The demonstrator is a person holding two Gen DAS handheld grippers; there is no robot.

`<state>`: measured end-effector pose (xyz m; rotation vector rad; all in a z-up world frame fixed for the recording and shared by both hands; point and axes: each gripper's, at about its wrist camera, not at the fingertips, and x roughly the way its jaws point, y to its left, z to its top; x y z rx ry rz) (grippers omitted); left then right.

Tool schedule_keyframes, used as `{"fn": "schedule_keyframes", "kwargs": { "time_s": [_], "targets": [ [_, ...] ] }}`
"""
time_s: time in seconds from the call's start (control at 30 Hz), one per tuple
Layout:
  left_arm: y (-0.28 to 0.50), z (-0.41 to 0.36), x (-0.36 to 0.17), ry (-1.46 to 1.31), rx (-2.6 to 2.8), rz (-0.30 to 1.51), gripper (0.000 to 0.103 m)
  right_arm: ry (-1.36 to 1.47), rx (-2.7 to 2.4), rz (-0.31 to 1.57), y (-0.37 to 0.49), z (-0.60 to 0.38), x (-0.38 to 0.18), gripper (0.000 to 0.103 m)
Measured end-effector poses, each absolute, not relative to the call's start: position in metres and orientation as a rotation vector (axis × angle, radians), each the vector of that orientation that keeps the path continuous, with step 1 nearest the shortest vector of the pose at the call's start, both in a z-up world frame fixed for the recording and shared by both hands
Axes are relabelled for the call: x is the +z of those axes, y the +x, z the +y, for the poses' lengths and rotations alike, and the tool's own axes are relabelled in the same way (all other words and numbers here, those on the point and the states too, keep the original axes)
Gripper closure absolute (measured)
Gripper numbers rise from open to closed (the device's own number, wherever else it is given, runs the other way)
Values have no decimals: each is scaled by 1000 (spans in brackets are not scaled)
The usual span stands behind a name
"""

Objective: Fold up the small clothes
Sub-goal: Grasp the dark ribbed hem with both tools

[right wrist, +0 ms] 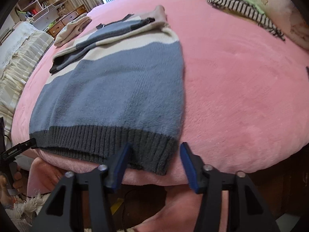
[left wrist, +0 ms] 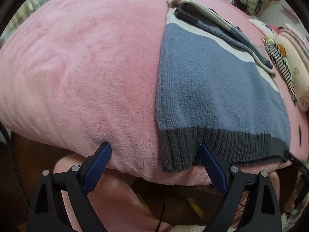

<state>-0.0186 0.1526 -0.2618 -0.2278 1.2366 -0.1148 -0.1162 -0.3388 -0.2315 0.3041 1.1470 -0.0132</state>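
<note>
- Left tool (left wrist: 154,150) gapes wide at the sweater's (left wrist: 212,81) left hem corner, gripping nothing.
- Right tool (right wrist: 154,150) straddles the right hem corner, half-spread, pads not pressing.
- Sweater lies flat on the pink bed (left wrist: 87,67), sleeves folded across.

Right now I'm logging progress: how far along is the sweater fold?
Done: sleeves folded across the sweater. In hand: left gripper and right gripper, both open, straddle the hem's two corners without gripping. Left: lift the hem and fold it toward the collar.
</note>
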Motion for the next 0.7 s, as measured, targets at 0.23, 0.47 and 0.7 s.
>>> {"fn": "schedule_keyframes", "kwargs": {
  "time_s": [0.23, 0.47, 0.7],
  "targets": [
    [-21, 160, -267, -279, -137, 1243, 16, 337, 4, 1149, -117, -343, -237, 59],
    [-27, 166, -268, -305, -149, 1244, 17, 358, -3, 1155, -120, -348, -238, 59],
    [-17, 152, -269, -262, -153, 1248, 32, 325, 5, 1163, -116, -342, -241, 65]
  ]
}}
